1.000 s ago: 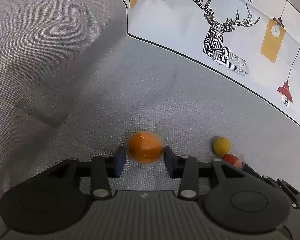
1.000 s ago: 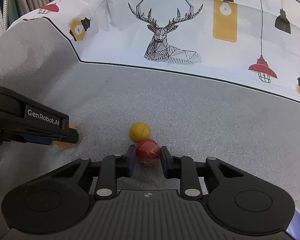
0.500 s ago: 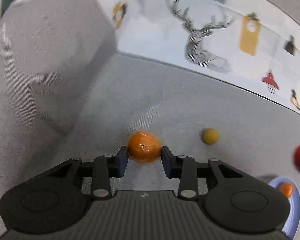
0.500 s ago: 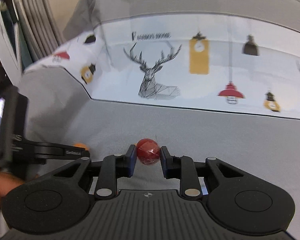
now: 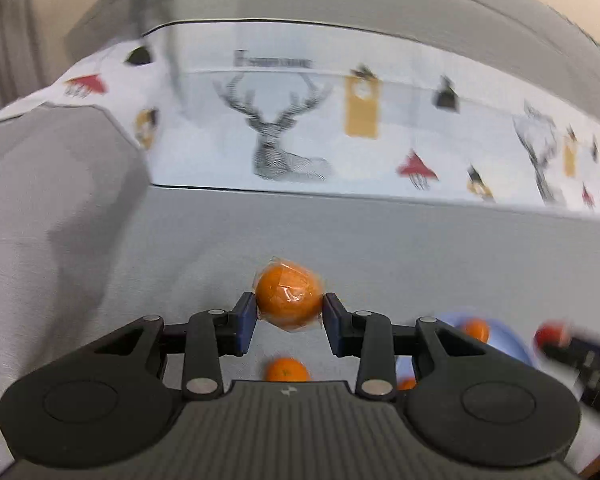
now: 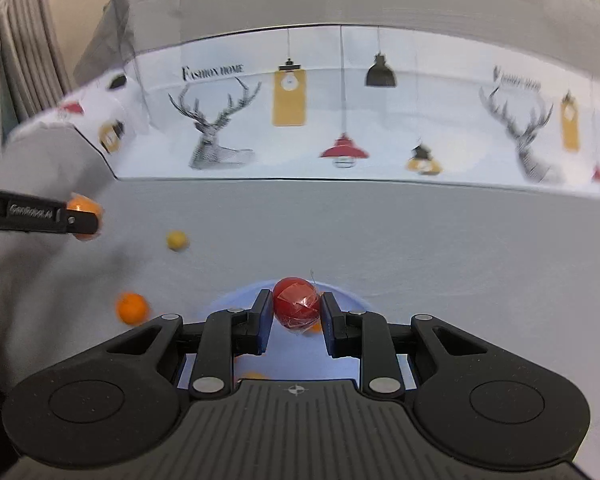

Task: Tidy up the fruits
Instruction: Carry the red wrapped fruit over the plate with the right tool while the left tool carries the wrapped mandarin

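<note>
My left gripper [image 5: 289,312] is shut on a plastic-wrapped orange [image 5: 289,300] and holds it above the grey sofa seat; it also shows at the left of the right wrist view [image 6: 82,220]. My right gripper [image 6: 294,314] is shut on a wrapped red fruit [image 6: 296,307] above a pale blue bowl [image 6: 348,300]. The bowl [image 5: 512,344] holds small orange fruits [image 5: 475,329]. A loose orange [image 6: 131,308] and a yellow fruit [image 6: 177,240] lie on the seat.
The sofa's back cushion [image 6: 340,120] has a white deer-and-lamp print cover. A grey armrest [image 5: 52,184] rises at the left. Another orange [image 5: 287,370] lies on the seat under my left gripper.
Both grippers have lifted their fruits off the seat and moved back and right. The right gripper now hangs over the blue bowl. The yellow fruit stayed on the seat.
</note>
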{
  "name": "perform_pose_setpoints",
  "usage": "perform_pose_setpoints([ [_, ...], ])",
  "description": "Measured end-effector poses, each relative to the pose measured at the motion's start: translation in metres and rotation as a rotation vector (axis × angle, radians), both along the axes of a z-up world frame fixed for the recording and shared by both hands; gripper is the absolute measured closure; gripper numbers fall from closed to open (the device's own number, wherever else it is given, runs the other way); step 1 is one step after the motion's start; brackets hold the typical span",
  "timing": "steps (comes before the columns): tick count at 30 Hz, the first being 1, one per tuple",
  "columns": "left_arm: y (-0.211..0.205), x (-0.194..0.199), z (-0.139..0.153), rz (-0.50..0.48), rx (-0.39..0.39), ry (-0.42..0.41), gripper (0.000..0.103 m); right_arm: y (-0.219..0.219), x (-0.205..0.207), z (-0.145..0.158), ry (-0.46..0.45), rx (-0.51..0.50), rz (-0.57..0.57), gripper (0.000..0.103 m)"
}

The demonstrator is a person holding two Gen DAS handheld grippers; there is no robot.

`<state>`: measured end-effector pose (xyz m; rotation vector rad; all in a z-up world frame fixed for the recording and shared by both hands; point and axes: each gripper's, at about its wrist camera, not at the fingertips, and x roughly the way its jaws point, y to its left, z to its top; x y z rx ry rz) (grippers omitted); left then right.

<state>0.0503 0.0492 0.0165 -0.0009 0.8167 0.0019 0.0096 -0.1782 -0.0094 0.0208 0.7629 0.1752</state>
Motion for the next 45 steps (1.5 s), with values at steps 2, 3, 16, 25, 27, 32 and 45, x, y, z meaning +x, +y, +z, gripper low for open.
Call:
perform_pose_setpoints([
  [2, -0.010, -0.002, -0.007, -0.027, 0.003, 0.013, 0.063, -0.008, -0.003, -0.003, 0.006, -0.003, -0.003, 0.076],
  [3, -0.013, -0.004, -0.008, -0.049, -0.008, 0.001, 0.063, -0.012, -0.004, -0.004, 0.007, -0.003, -0.004, 0.076],
  [16, -0.028, 0.008, -0.038, -0.093, -0.045, 0.093, 0.064, -0.035, -0.004, -0.010, -0.007, -0.068, -0.030, 0.076],
  [25, -0.029, 0.009, -0.040, -0.108, -0.041, 0.097, 0.078, -0.032, -0.005, -0.007, -0.012, -0.030, -0.020, 0.076],
  [27, -0.025, 0.011, -0.040, -0.090, -0.060, 0.101, 0.078, -0.032, -0.005, -0.007, -0.014, -0.035, -0.021, 0.076],
  [32, -0.002, 0.021, -0.044, -0.007, -0.199, 0.152, 0.077, -0.034, -0.005, -0.007, -0.014, -0.026, -0.027, 0.076],
  [45, -0.009, 0.038, -0.078, 0.001, -0.273, 0.301, 0.062, -0.035, -0.006, -0.005, -0.021, -0.008, -0.011, 0.076],
])
